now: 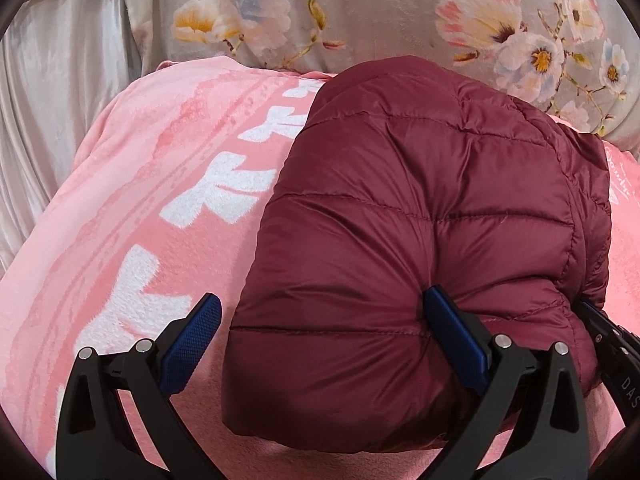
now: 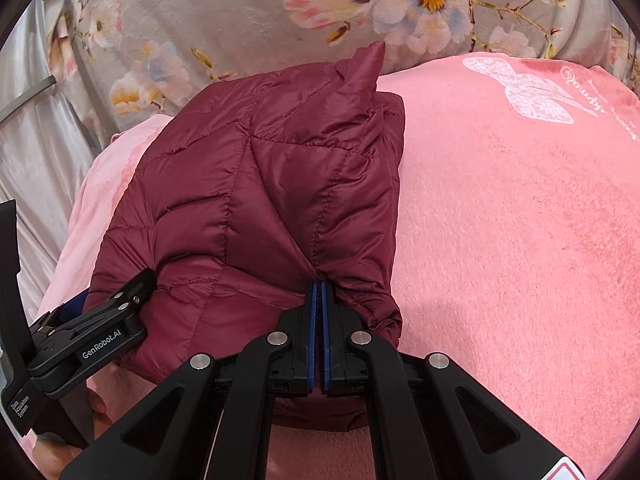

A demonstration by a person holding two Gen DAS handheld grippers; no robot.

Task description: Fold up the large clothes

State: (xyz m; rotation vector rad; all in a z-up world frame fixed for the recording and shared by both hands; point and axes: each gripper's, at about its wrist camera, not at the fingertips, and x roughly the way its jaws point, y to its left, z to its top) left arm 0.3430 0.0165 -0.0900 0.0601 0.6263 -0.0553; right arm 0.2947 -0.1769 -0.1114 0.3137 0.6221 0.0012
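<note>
Maroon puffer jacket (image 1: 420, 216), folded into a bundle on the pink blanket (image 2: 520, 240), could spring open, since only the right hand-held gripper (image 2: 320, 300) pinches its near edge while the left hand-held gripper (image 1: 320, 328) gapes around it.

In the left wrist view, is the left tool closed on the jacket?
No. The left tool stands wide open, one finger pressing into the maroon jacket and the other over the pink blanket.

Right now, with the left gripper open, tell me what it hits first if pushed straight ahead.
The left gripper would likely meet the maroon puffer jacket first: its right jaw already presses the jacket's near edge. The left jaw would pass over the pink blanket.
</note>
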